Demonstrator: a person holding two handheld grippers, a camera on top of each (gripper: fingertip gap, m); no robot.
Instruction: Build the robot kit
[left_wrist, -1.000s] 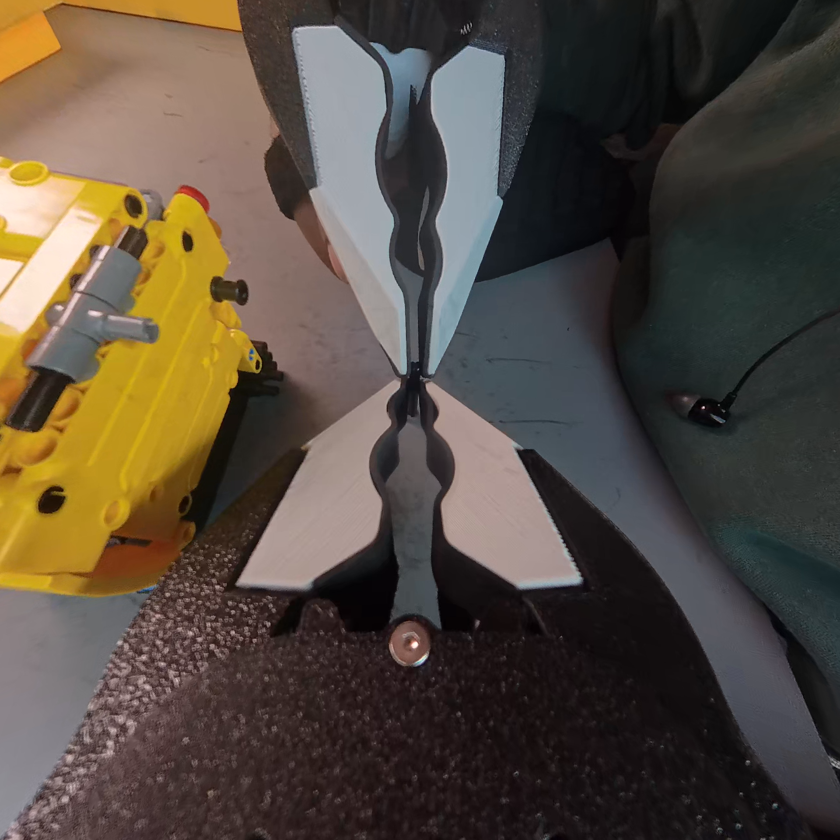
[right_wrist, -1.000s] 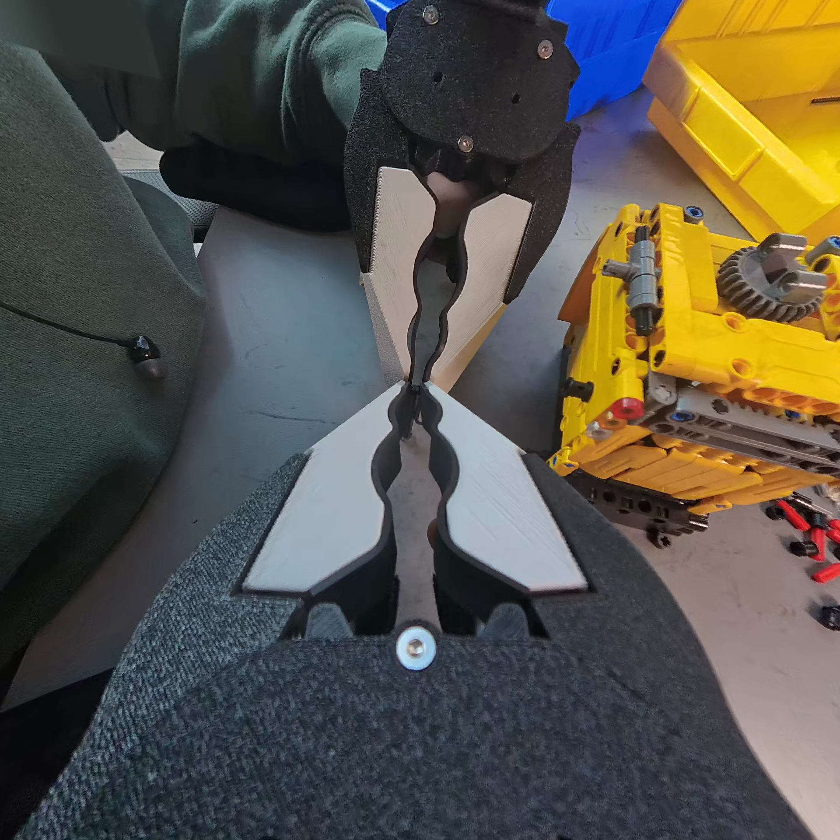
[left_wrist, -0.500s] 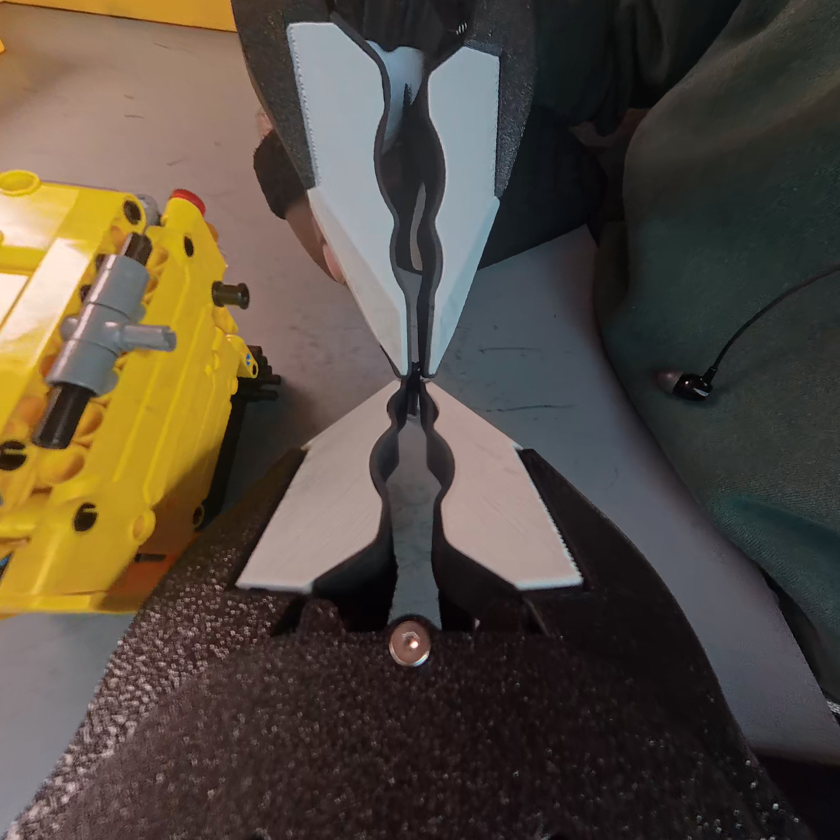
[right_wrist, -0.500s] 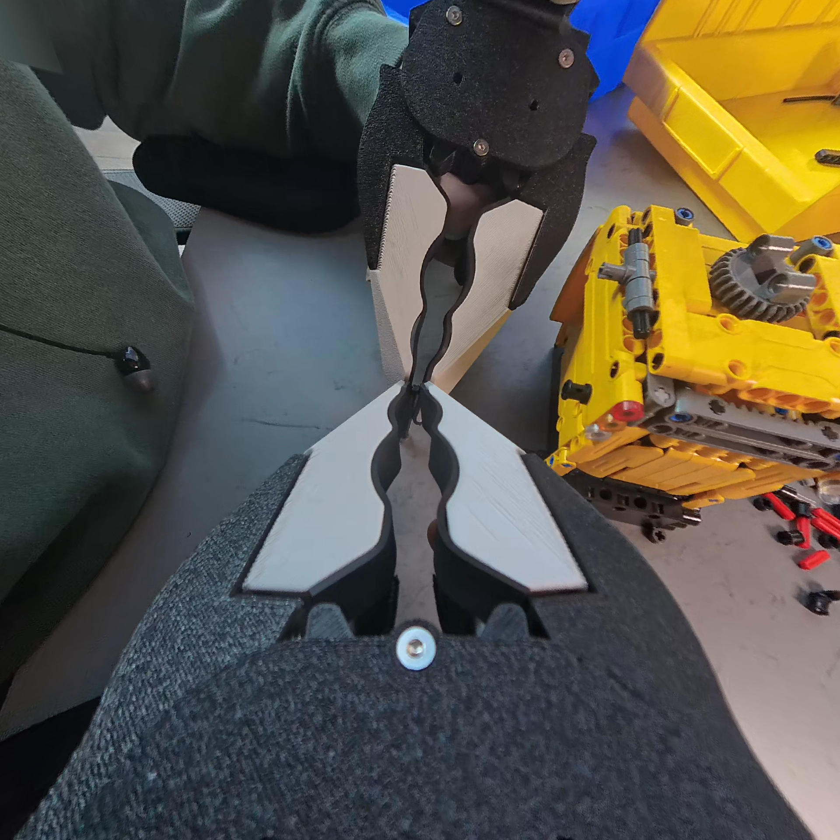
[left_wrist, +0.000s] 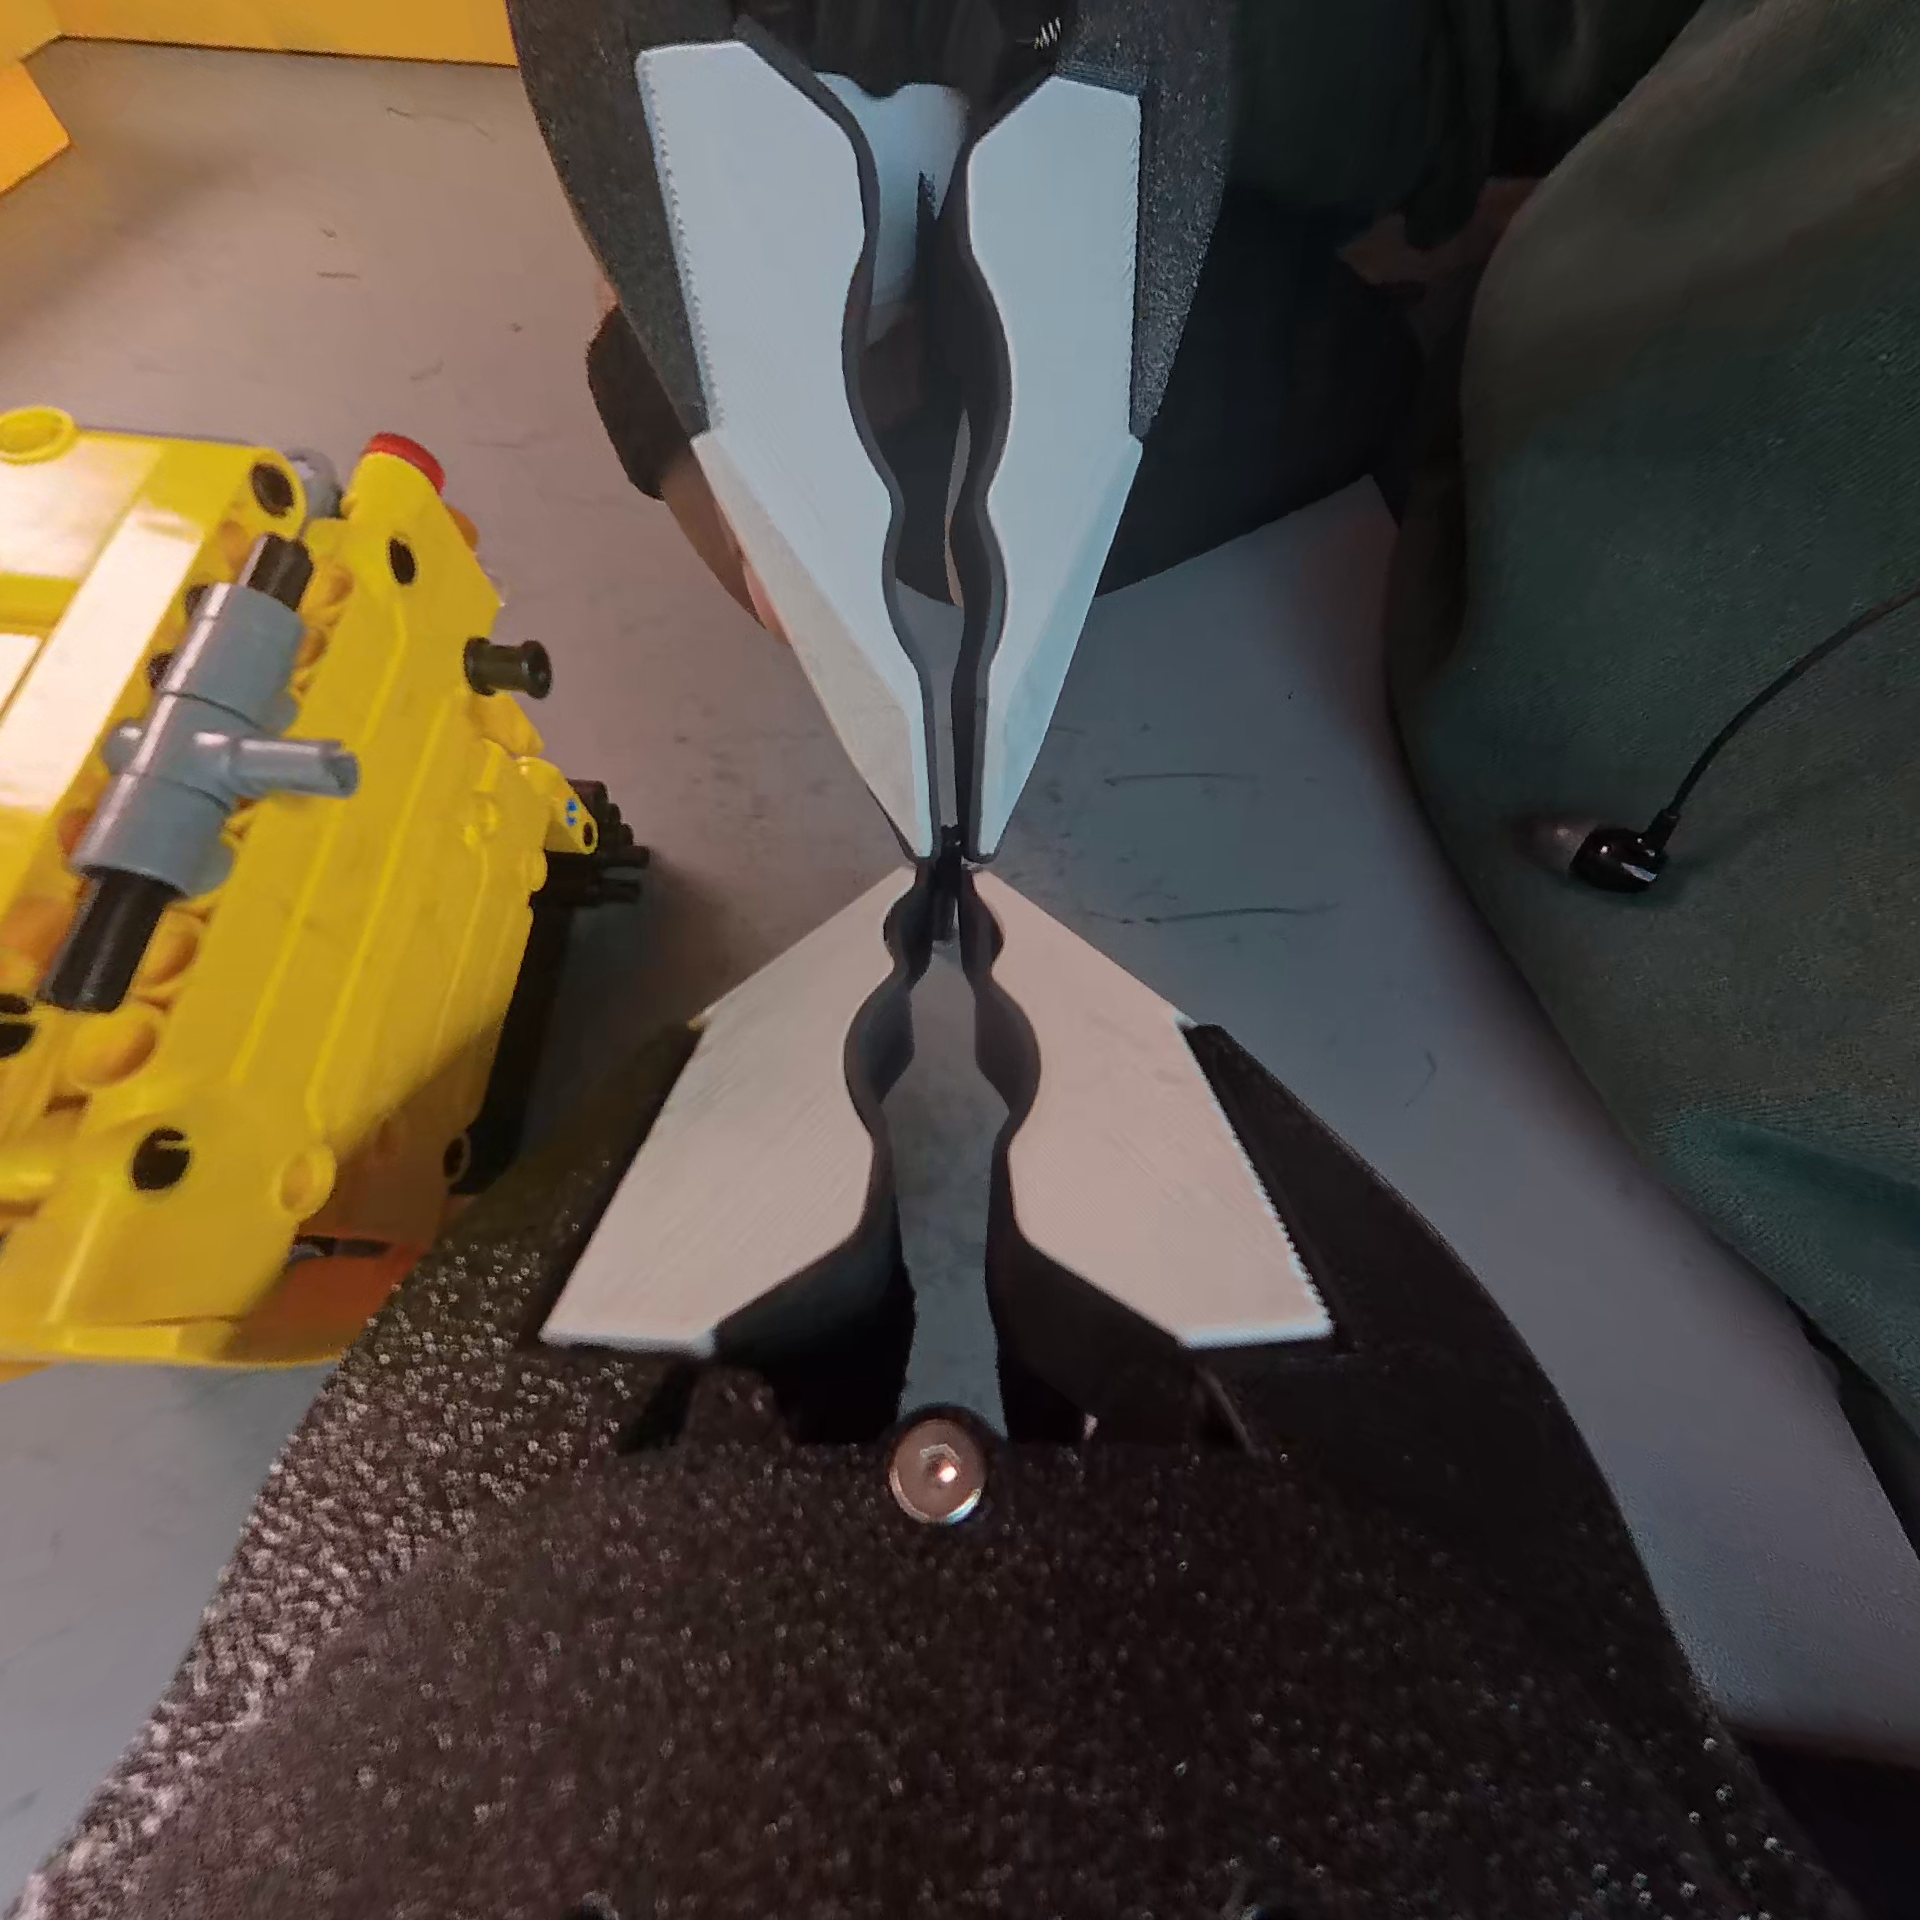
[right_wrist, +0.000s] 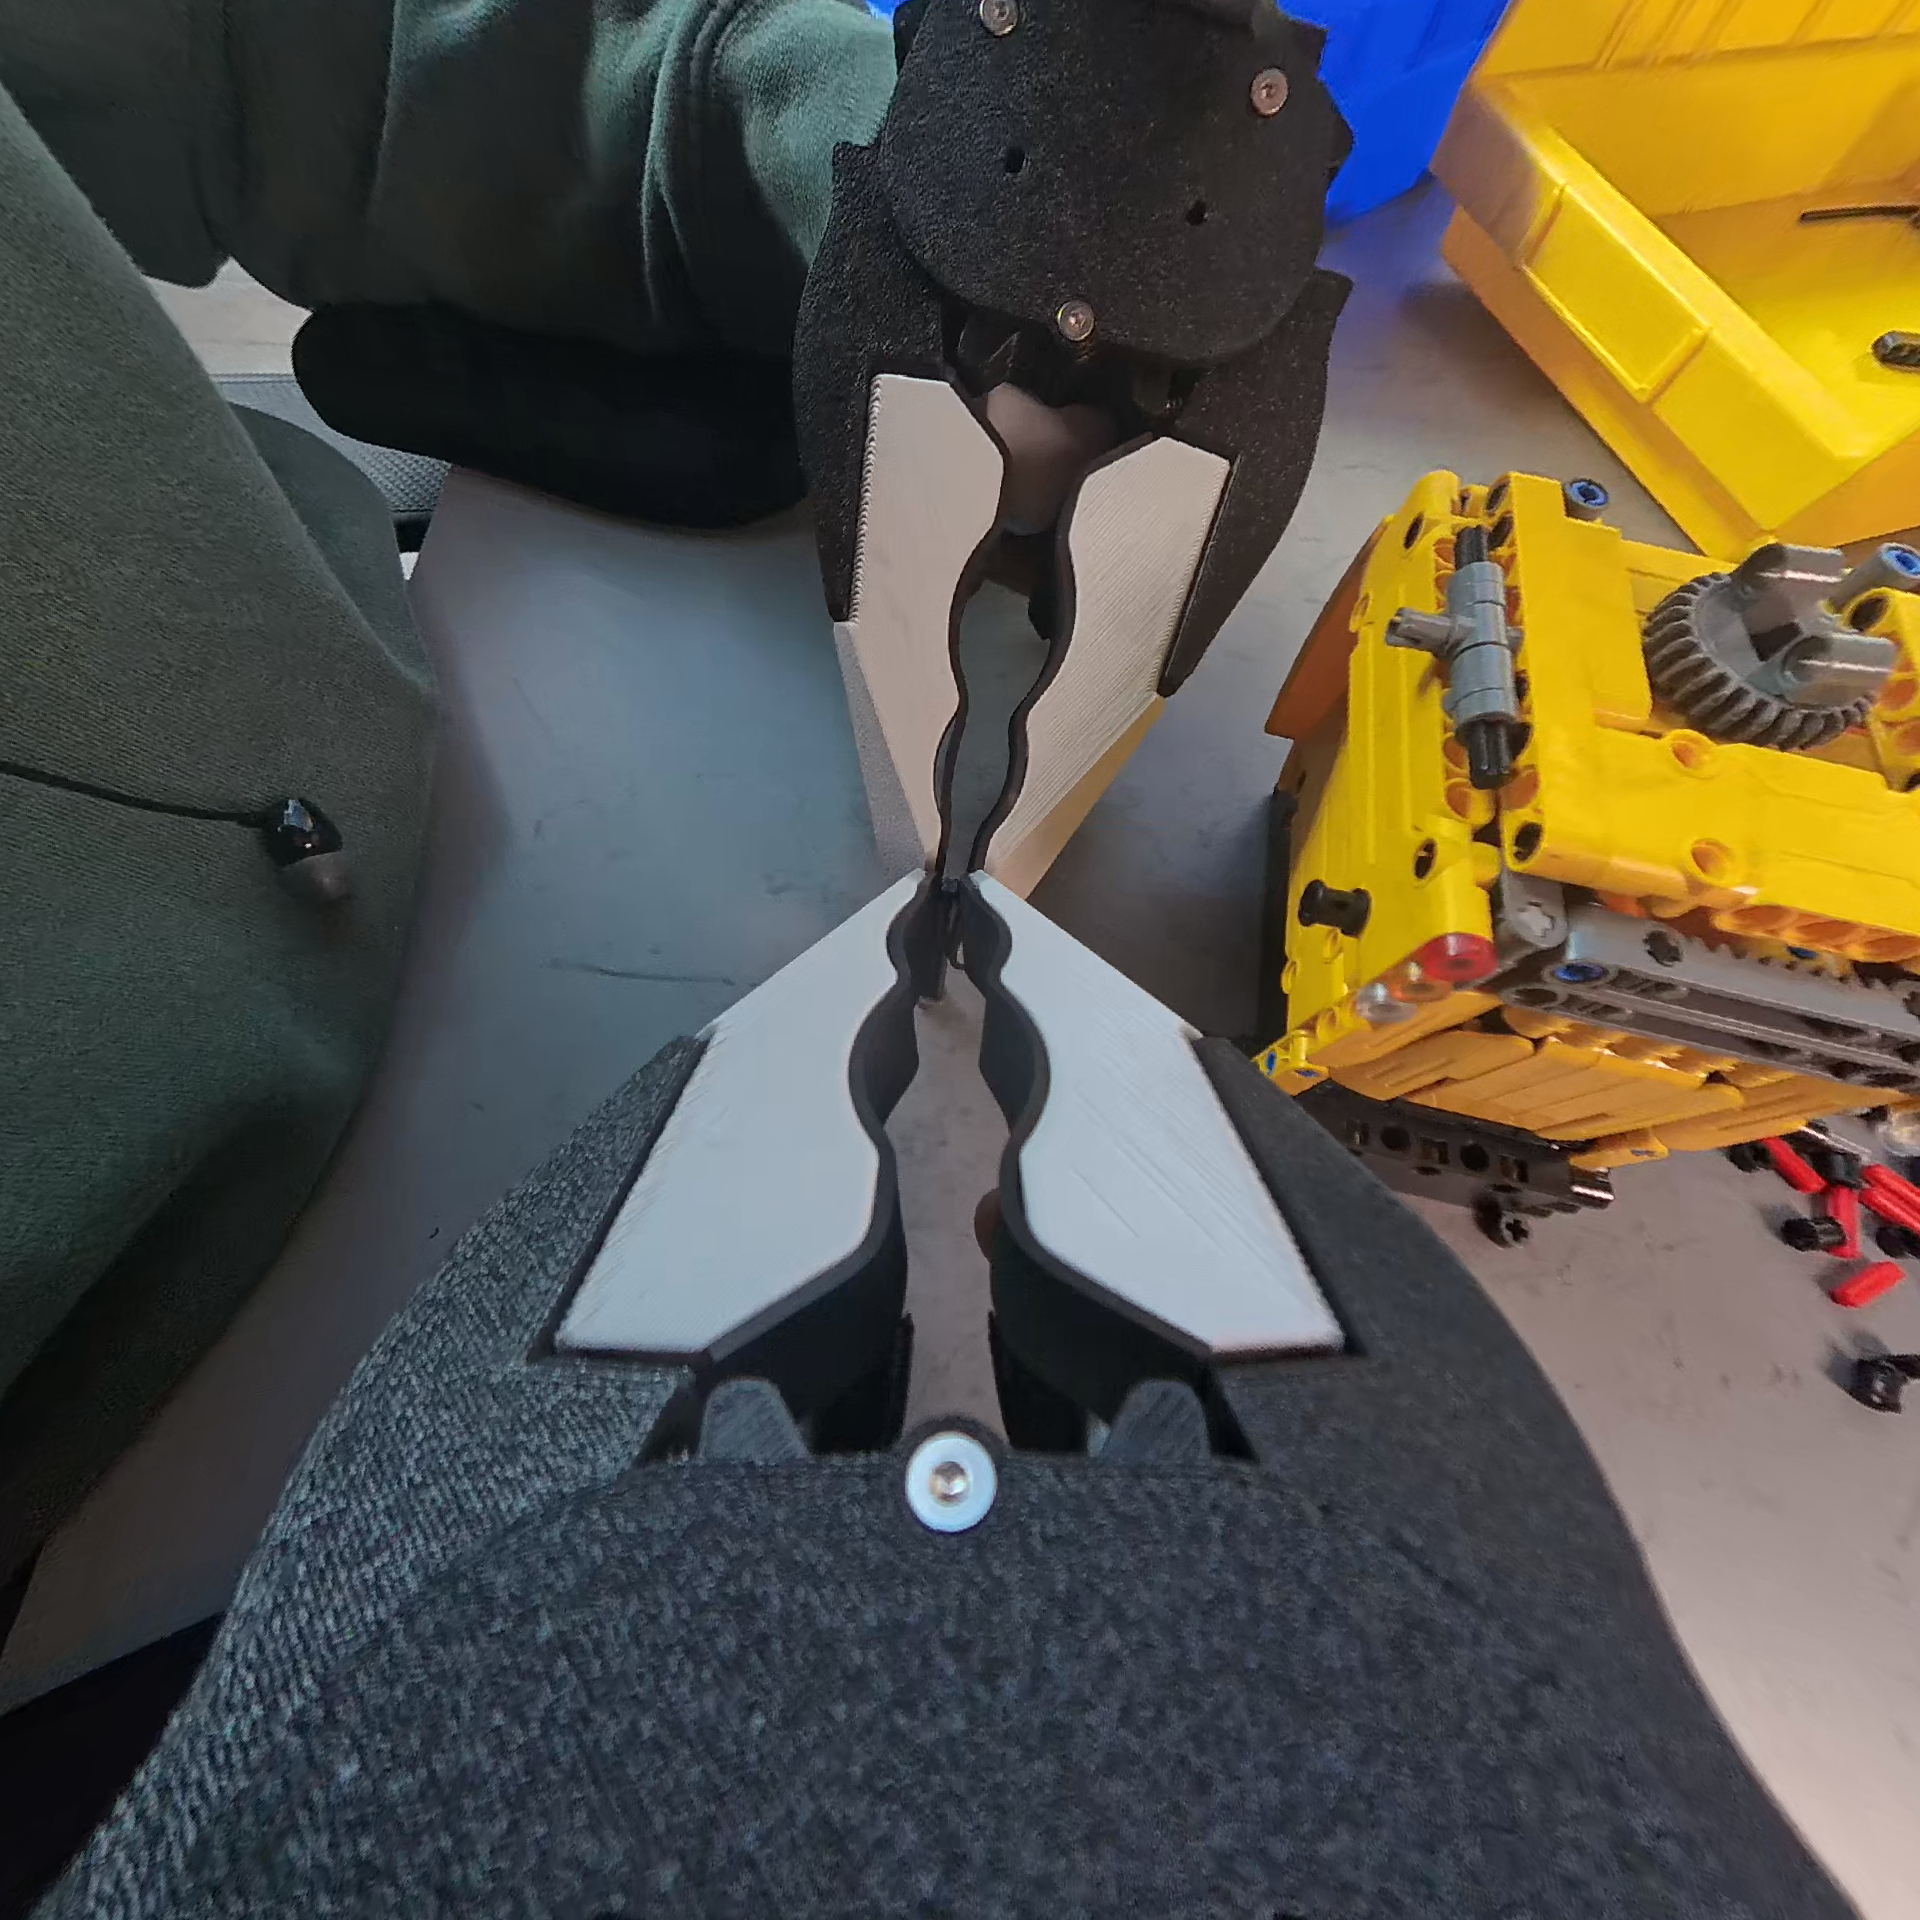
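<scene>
My left gripper (left_wrist: 943, 896) and my right gripper (right_wrist: 948, 906) meet tip to tip just above the grey table (left_wrist: 1226, 831). Both are shut, and a small black part (left_wrist: 943, 881) is pinched where the tips meet; it also shows in the right wrist view (right_wrist: 943, 935). The right gripper (left_wrist: 943, 847) faces me in the left wrist view, the left gripper (right_wrist: 958, 868) in the right wrist view. How much of the part each gripper holds is hidden. A yellow brick-built model (left_wrist: 260, 935) stands close beside them; it also shows in the right wrist view (right_wrist: 1579, 831).
A person in a dark green top (left_wrist: 1714, 727) sits at the table edge, with a black earbud on a cord (left_wrist: 1610, 862). Yellow bins (right_wrist: 1683, 260) and a blue bin (right_wrist: 1392, 94) stand behind the model. Small red and black pins (right_wrist: 1860, 1236) lie beside the model. My left and right fingertips are right by each other.
Both grippers stay shut and tip to tip. The pair has shifted slightly over the table, and the left gripper leans a little more to the right in the right wrist view.
</scene>
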